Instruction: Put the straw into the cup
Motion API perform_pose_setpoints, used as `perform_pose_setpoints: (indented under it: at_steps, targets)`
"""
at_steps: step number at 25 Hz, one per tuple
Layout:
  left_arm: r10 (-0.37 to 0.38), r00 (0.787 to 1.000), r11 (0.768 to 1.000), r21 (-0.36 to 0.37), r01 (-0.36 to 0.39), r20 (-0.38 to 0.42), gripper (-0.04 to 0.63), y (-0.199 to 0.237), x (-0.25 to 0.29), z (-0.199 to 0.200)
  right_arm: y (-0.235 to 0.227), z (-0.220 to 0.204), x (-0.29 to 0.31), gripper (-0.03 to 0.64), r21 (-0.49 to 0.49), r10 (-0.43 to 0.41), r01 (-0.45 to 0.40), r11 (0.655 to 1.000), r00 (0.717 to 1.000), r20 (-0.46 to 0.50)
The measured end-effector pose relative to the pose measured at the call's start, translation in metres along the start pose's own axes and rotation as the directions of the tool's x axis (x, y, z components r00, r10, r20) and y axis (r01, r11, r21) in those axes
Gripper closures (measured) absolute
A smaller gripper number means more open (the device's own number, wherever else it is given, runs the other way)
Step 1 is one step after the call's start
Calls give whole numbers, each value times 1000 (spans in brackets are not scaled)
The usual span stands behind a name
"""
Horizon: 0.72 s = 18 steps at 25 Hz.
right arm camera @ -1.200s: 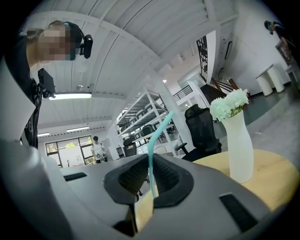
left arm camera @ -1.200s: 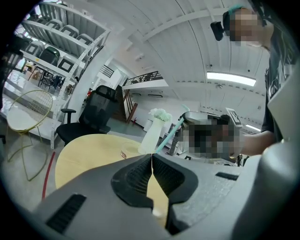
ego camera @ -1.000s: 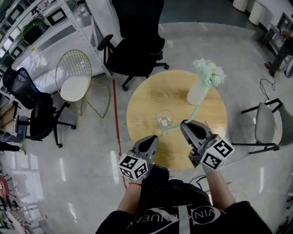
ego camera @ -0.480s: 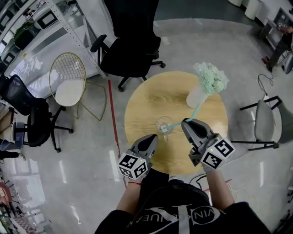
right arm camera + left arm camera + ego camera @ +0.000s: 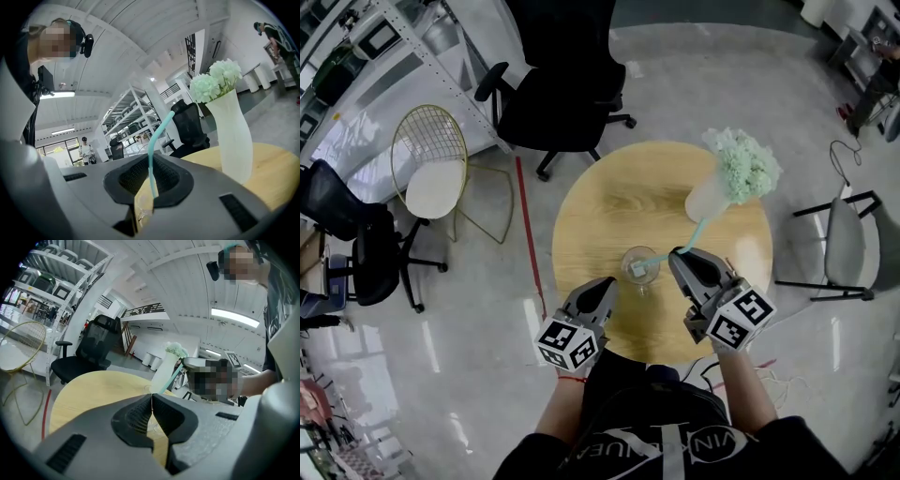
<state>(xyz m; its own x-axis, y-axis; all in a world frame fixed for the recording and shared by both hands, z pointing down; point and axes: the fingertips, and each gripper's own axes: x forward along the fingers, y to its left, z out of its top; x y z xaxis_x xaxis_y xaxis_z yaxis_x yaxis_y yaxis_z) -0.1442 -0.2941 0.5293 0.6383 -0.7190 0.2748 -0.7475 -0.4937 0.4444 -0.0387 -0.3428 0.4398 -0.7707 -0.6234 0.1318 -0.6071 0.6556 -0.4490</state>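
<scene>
- Right gripper (image 5: 678, 255) has its jaws clamped tight on the teal straw (image 5: 151, 157), pinching it low down, and the bent upper length rises out past the pads.
- Down in the head view, the straw's short lower end pokes out toward the clear cup (image 5: 639, 265), and its tip sits right at the cup's mouth; whether it dips inside is hard to tell.
- Left gripper (image 5: 608, 283) hangs just beside the cup on its near left side, jaws pressed together with nothing between them.
- Cup stands upright near the front edge of the round wooden table (image 5: 609, 197), between the 2 grippers.
- White vase (image 5: 705, 199) of pale green flowers (image 5: 748, 164) stands on the table's right side, beyond the right gripper.
</scene>
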Motion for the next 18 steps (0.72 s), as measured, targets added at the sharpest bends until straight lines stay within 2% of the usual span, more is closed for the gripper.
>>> perform_pose_setpoints:
  at_steps: [8, 18]
  targets:
    - [-9, 1000, 1000, 15, 9, -11, 583, 7, 5, 0, -9, -18, 10, 591, 25, -4, 5, 1000, 999, -33]
    - [-13, 1000, 1000, -7, 13, -9, 583, 11, 10, -5, -13, -36, 18, 591, 25, 14, -12, 1000, 997, -78]
